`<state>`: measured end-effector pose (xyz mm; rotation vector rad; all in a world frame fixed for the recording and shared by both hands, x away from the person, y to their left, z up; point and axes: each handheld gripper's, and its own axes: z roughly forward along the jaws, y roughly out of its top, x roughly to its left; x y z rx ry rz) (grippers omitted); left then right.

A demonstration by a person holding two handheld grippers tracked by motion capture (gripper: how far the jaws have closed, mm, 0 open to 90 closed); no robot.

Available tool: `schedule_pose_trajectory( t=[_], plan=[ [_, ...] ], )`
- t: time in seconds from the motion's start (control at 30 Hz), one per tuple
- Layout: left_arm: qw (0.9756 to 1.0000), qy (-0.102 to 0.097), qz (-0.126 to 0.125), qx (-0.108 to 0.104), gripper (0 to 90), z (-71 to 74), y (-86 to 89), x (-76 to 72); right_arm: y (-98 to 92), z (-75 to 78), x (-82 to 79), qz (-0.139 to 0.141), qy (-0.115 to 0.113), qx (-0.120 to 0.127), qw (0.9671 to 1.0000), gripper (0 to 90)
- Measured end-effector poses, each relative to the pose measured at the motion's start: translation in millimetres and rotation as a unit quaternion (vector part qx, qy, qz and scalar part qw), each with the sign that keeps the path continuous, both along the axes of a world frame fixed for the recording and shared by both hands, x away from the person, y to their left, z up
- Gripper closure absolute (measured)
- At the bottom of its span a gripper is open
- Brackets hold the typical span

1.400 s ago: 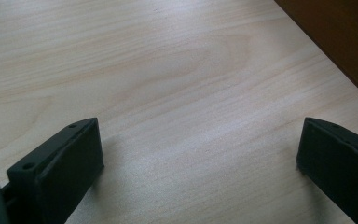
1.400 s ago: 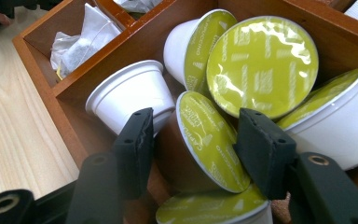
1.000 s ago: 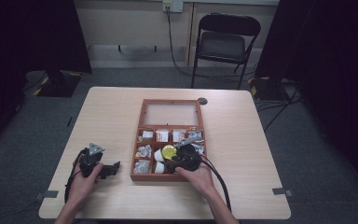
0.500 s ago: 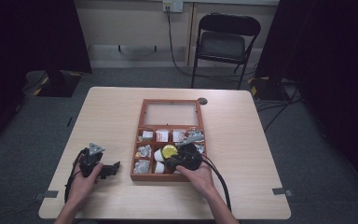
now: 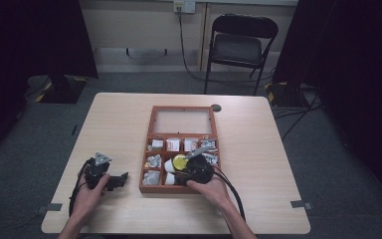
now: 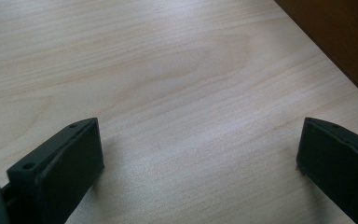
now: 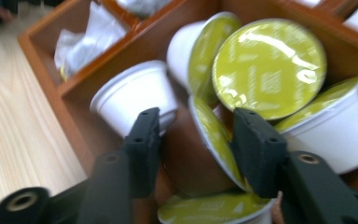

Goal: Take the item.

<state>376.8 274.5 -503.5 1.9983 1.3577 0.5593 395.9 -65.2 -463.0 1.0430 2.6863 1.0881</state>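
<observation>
Pale wooden table (image 5: 258,149), wooden compartment box (image 5: 151,149) at centre.
Right gripper (image 7: 196,140) has just been opening its jaws, a brown capsule (image 7: 200,156) (green-lidded) loosely between them in the box; left gripper (image 5: 122,178) rests wide open beside the box.

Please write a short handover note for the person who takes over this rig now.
Left gripper: open, resting on the table beside the wooden box, holding nothing.
Right gripper: in the capsule compartment; jaws have just been opening, a brown capsule between them, grip uncertain.
Done: several yellow-lidded capsules lie in that compartment.
Left: confirm the brown capsule is let go, then withdraw.
</observation>
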Motion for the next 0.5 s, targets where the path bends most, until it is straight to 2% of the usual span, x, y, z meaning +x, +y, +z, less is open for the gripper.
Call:
schedule_pose_trajectory(
  t=[0.27, 0.4, 0.5],
  plan=[
    [1.0000, 0.000, 0.000, 0.000, 0.0, 0.0, 0.0, 0.0, -0.3, -0.4, 1.8, 0.005, 0.010, -0.007, 0.9999, 48.0],
    [1.0000, 0.000, 0.000, 0.000, 0.0, 0.0, 0.0, 0.0, -0.5, 0.7, 1.0, 0.009, 0.005, -0.004, 0.9999, 53.1],
    [1.0000, 0.000, 0.000, 0.000, 0.0, 0.0, 0.1, -0.1, -0.1, 3.0, -1.2, -0.004, -0.011, 0.007, 0.9999, 56.8]
  ],
)
